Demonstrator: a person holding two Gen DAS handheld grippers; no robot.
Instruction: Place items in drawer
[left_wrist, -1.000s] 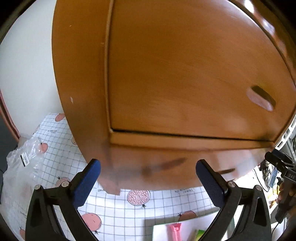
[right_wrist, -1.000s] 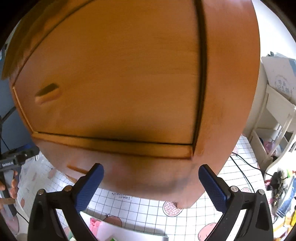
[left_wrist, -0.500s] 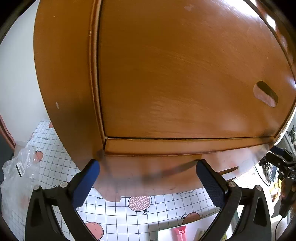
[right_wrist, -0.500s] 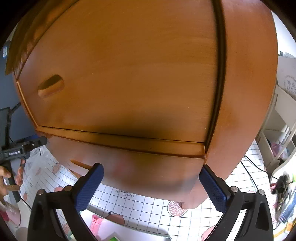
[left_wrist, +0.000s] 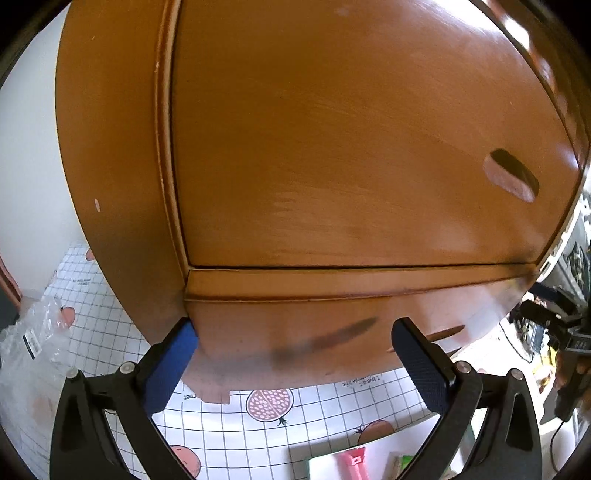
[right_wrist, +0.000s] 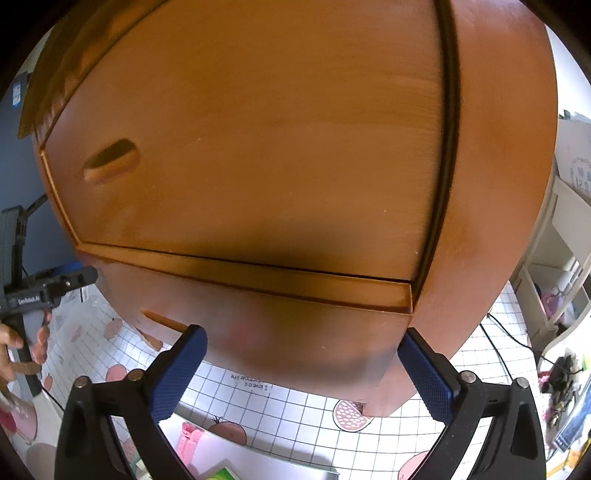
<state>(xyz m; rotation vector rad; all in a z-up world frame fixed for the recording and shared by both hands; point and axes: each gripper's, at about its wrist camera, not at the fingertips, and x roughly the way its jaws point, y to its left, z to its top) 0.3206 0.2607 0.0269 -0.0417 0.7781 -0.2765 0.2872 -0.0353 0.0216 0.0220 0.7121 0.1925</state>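
A brown wooden drawer cabinet (left_wrist: 351, 147) (right_wrist: 277, 147) fills both views. Its upper drawer front carries an oval handle cutout (left_wrist: 511, 181) (right_wrist: 110, 160). The lower drawer front (left_wrist: 295, 325) (right_wrist: 295, 332) is blurred and lies right at my fingertips. My left gripper (left_wrist: 295, 354) is open with nothing between its fingers, its left pad by the lower drawer's left corner. My right gripper (right_wrist: 301, 369) is open too, its right pad by the drawer's right corner. Whether the pads touch the wood is unclear. A pink item (left_wrist: 354, 461) (right_wrist: 190, 443) and a green item (left_wrist: 402, 463) lie on a white sheet below.
The cabinet stands on a grid-patterned cloth (left_wrist: 314, 424) (right_wrist: 295, 417) with fruit prints. A clear plastic bag (left_wrist: 33, 332) lies at the left. A white shelf (right_wrist: 554, 258) and cables (right_wrist: 509, 332) are at the right. A hand (right_wrist: 22, 343) holds the left gripper's handle.
Both grippers have moved in toward the cabinet, whose front now looms larger. Their pads have come level with the lower drawer front. Both stay open.
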